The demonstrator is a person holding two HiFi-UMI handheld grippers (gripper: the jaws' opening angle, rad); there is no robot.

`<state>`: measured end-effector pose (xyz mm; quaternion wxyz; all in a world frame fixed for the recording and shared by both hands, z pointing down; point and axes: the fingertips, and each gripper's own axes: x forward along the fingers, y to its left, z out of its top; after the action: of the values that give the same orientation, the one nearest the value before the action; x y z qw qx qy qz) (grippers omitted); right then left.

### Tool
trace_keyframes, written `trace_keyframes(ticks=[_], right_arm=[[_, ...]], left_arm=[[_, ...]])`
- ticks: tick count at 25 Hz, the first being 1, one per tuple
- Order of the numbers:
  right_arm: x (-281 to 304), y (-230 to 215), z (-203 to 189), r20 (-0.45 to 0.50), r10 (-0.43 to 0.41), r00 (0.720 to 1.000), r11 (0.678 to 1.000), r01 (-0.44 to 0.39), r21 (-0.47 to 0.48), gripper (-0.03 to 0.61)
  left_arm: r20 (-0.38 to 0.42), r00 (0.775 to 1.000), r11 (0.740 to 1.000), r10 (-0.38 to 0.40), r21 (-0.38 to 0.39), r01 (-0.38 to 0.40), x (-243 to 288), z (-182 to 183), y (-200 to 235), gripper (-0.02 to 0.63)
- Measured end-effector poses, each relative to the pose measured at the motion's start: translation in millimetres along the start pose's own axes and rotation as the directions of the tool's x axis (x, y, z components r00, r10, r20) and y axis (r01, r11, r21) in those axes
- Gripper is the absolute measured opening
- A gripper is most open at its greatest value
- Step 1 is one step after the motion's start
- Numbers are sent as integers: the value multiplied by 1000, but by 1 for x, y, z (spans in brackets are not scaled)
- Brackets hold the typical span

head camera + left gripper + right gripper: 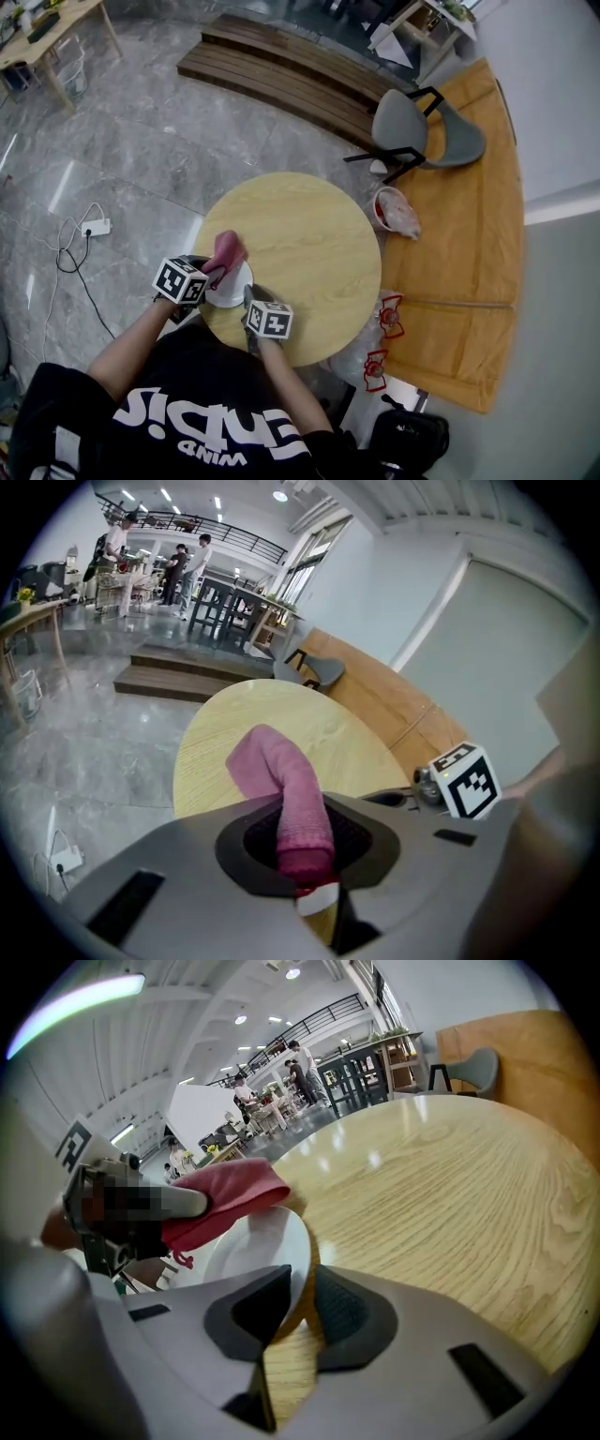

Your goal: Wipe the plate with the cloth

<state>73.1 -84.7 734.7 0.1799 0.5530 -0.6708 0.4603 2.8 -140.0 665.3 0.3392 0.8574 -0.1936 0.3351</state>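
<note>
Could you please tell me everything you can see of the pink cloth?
The pink cloth looks like terry, bunched into a thick roll. One end is clamped between the jaws of the left hand-held gripper; the rest sticks forward and droops at its free end, over the white plate at the near edge of the round wooden table. Contact with the plate cannot be told.

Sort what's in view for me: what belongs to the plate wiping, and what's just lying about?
In the job: pink cloth, clamped in the left tongs; white round plate, its rim gripped by the right tongs; round wooden table.
Lying about: grey chair; white power strip on the floor; dark wooden bench; red-rimmed tub holding crumpled plastic.
</note>
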Motion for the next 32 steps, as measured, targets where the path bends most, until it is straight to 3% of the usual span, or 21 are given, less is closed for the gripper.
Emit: trace_keyframes(ticks=[13, 20, 26, 32], right_arm=[[0, 0, 0, 4, 5, 1000, 1000, -5, 4, 87], [1, 1, 1, 4, 1, 1000, 1000, -1, -1, 86], [1, 0, -1, 2, -5, 1000, 1000, 5, -14, 86], [1, 0, 0, -4, -6, 1000, 1000, 6, -24, 86]], left_arm=[[-102, 993, 994, -65, 83, 74, 31, -31, -49, 51], [-160, 985, 994, -58, 86, 73, 42, -50, -44, 51], [-160, 986, 996, -56, 64, 67, 50, -59, -41, 51], [-197, 980, 991, -30, 120, 55, 53, -62, -42, 51]])
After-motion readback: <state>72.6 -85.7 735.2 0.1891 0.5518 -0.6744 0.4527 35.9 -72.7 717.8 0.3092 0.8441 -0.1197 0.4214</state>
